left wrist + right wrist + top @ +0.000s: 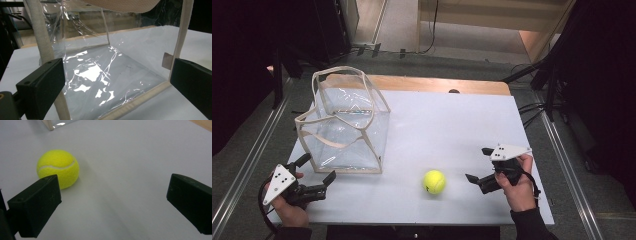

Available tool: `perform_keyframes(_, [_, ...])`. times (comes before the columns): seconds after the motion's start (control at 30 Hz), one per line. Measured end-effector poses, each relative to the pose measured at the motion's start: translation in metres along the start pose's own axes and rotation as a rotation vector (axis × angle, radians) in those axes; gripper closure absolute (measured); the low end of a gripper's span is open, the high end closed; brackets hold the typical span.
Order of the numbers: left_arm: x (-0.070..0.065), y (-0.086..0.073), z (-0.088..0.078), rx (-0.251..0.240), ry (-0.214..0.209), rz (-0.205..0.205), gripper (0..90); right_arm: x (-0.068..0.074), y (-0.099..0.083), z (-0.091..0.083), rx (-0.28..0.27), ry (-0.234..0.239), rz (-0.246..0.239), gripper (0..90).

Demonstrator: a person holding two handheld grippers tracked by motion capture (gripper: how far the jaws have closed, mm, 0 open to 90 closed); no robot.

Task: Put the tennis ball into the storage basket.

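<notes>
While the left claw [318, 168] gapes beside the bag [346, 131], the right claw [478, 164] — wide, empty — nears the ball [434, 181].

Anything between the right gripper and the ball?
Nothing: bare white table separates the right gripper from the ball, seen in the high view and the right gripper view.
</notes>
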State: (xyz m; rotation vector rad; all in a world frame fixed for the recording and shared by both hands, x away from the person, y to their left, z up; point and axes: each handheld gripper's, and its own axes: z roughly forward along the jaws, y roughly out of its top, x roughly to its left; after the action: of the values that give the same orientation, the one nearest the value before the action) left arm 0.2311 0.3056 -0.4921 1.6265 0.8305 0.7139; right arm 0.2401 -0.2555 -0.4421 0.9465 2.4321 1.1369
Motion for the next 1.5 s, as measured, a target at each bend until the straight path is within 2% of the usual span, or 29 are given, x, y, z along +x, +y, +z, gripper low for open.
perform_keyframes(0.3, [0.0, 0.0, 0.0, -0.003, -0.001, -0.002, 0.0, 0.006, 0.008, 0.012, 0.043, 0.037, -0.024, 0.0])
perform_keyframes(0.8, [0.0, 0.0, 0.0, -0.006, -0.002, -0.003, 0.0, 0.027, 0.028, 0.04, 0.135, 0.096, -0.104, 0.0])
perform_keyframes(1.5, [0.0, 0.0, 0.0, -0.006, -0.004, -0.005, 0.0, 0.051, 0.047, 0.06, 0.216, 0.15, -0.201, 0.0])
